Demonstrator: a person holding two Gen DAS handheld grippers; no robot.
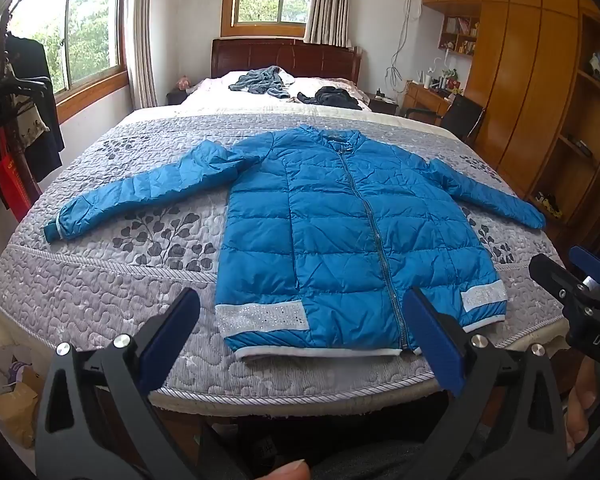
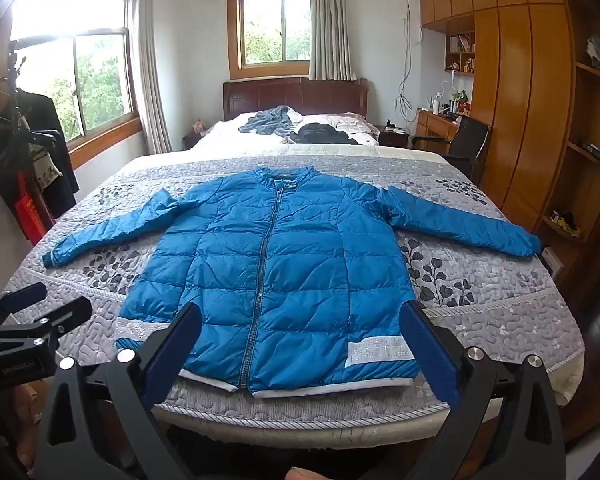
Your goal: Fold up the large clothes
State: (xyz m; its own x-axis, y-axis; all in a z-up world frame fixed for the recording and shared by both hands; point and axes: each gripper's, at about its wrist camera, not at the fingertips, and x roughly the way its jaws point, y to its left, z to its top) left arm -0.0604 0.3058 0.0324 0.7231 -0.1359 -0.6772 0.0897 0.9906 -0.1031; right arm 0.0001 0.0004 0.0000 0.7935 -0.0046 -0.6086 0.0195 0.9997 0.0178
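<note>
Fingers wide apart on both sides, and nothing between them: the left gripper (image 1: 300,340) hangs over the near edge of the bed, its blue pads (image 1: 432,344) framing the jacket's hem, and the right gripper (image 2: 300,350) does the same from a touch further right, pads (image 2: 428,356) spread just as wide. Each one catches the other at the rim of its own view, both hovering short of the cloth.

Now the big picture. Bed (image 2: 500,320) fills the room, dressed in a grey quilted cover with dark leaf prints. Spread flat on it, front up and zipped, lies the blue puffer jacket (image 1: 340,236), collar toward the headboard, hem near the foot edge closest to the grippers. Both sleeves reach out sideways, the left sleeve (image 1: 140,196) angling down toward the bed's left side, the right sleeve (image 2: 460,220) running out to the right edge. Sparkly silver-white panels sit low on either side of the zip.

Up by the pillows, a grey garment (image 2: 270,120) and a black garment (image 2: 324,134) lie crumpled, well apart from the jacket
</note>
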